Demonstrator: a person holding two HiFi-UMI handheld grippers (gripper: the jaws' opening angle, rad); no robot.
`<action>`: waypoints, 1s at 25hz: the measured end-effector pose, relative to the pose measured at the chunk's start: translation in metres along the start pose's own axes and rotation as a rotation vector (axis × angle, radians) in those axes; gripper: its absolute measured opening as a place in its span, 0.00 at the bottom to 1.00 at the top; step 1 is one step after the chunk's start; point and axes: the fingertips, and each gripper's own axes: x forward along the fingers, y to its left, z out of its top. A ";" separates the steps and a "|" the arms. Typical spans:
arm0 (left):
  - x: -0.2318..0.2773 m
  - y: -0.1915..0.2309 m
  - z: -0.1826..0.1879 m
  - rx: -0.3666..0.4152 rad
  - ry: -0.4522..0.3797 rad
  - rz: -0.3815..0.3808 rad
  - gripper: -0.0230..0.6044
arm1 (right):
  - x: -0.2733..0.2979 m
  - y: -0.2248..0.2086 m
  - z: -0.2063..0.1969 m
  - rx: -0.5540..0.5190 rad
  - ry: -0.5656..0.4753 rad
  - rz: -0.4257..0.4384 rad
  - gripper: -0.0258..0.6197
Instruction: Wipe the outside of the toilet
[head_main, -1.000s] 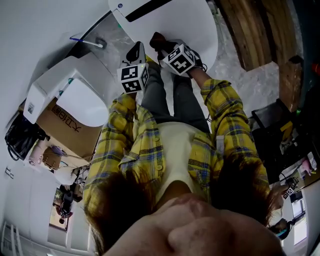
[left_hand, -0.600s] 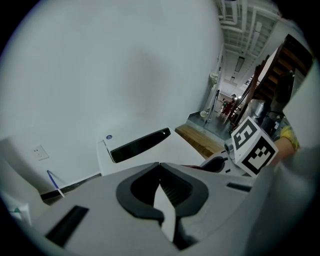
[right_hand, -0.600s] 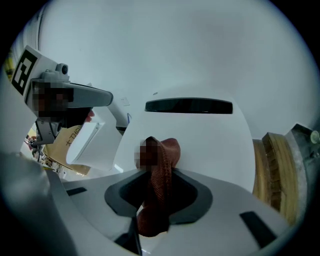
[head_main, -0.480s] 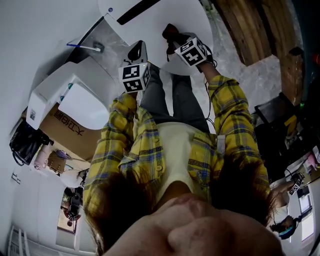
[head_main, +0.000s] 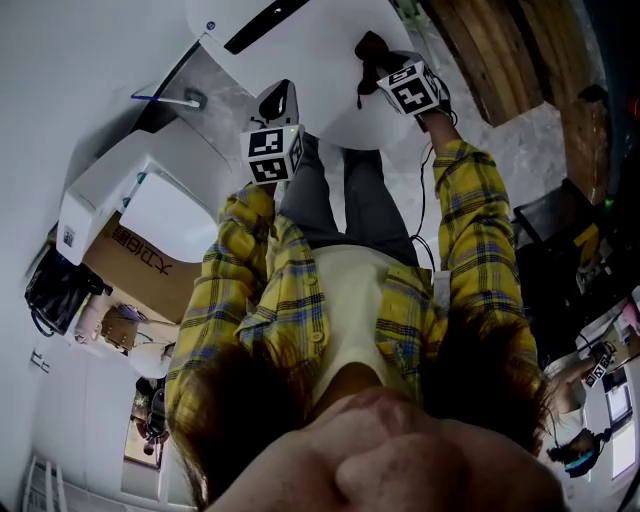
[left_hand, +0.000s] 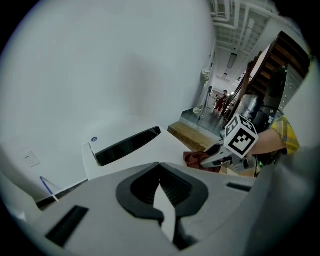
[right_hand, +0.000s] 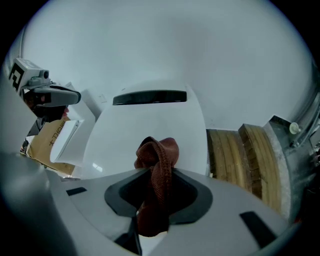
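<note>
Right gripper view: cloth in right claw

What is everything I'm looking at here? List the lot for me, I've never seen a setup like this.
toilet: one, white, lid closed, against the wall in front of the person
cloth: one, dark red, bunched in the right gripper over the toilet lid
wooden planks: several, light brown, on the floor right of the toilet
cardboard box: one, brown, left of the toilet
white fixture: one, white, by the cardboard box
bag: one, black, beside the box
shirt: one, yellow plaid, worn by the person
left gripper: one, grey with black pads, jaws together, empty
right gripper: one, grey with black pads, shut on the cloth
</note>
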 end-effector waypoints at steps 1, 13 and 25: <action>0.001 -0.001 0.000 0.004 0.002 -0.002 0.05 | -0.001 -0.006 -0.001 0.000 0.002 -0.011 0.23; 0.002 -0.010 -0.003 0.019 0.006 -0.015 0.05 | -0.025 -0.032 0.006 0.066 -0.074 -0.069 0.23; -0.009 -0.005 0.006 -0.019 -0.029 0.000 0.05 | -0.069 0.076 0.040 0.055 -0.218 0.092 0.23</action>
